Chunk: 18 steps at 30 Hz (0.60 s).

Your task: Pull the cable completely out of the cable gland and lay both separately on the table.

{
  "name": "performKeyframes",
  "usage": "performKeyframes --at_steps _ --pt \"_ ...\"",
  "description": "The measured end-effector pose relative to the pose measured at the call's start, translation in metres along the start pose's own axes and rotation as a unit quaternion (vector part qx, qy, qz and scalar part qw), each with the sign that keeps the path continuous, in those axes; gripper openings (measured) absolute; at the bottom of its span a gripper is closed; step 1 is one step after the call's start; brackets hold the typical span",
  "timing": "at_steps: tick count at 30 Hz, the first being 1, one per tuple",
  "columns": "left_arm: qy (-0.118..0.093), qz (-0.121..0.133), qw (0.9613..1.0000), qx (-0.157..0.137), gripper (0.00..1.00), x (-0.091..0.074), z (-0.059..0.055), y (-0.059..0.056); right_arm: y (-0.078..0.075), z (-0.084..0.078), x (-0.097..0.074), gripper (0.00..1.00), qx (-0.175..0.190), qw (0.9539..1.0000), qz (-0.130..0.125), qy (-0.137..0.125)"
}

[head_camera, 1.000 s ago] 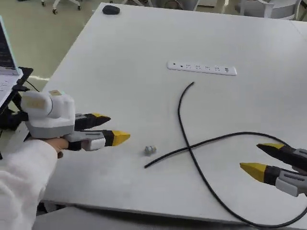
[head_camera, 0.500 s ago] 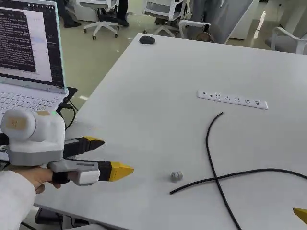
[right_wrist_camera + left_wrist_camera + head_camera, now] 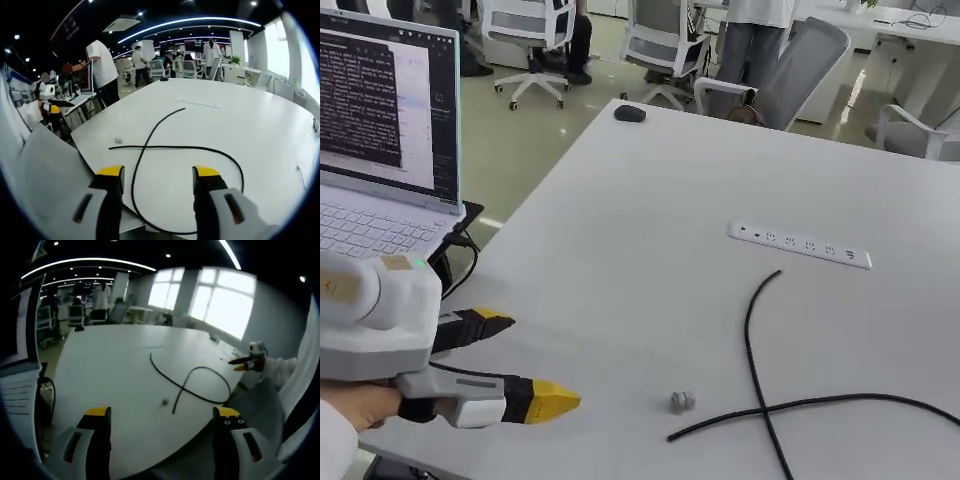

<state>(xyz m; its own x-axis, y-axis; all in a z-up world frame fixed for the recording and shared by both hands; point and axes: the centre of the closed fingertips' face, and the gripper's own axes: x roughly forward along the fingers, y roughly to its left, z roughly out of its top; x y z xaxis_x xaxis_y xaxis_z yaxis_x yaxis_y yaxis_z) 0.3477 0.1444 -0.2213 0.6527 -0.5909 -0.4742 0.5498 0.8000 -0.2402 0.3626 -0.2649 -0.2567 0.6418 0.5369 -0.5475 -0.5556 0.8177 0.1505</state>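
Left gripper [image 3: 536, 360]: released, empty, near-left.
Right gripper [image 3: 158, 171]: released, empty.
Cable [image 3: 748, 325]: crossed loop on table [image 3: 620, 230].
Cable gland [image 3: 682, 402]: just left of its end, apart.

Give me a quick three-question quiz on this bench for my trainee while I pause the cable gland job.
1. True or false: the cable runs through the cable gland.
2. Which lies on the table just past the cable's far end? A) power strip B) screwdriver C) roll of tape
3. Fill in: the left gripper has its jaws ___.
Key: 1 false, the gland lies apart, beside the cable's near end. 2 A. 3 open.
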Motion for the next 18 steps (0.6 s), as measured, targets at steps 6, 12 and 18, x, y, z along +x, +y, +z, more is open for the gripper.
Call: performKeyframes --at_steps 6,12,18 --pt "0.001 -0.003 1.0 -0.001 0.85 0.004 -0.002 0.0 -0.006 0.001 -0.002 0.57 0.007 0.9999 -0.008 -0.007" --pt "0.003 -0.01 0.9999 0.002 0.86 0.01 -0.001 -0.004 -0.009 -0.003 -0.005 0.57 0.011 0.9998 -0.01 -0.009" --pt "0.005 -0.017 0.9998 0.0 0.87 0.015 -0.003 -0.007 -0.012 -0.011 -0.012 0.58 0.018 0.9997 -0.016 -0.005"
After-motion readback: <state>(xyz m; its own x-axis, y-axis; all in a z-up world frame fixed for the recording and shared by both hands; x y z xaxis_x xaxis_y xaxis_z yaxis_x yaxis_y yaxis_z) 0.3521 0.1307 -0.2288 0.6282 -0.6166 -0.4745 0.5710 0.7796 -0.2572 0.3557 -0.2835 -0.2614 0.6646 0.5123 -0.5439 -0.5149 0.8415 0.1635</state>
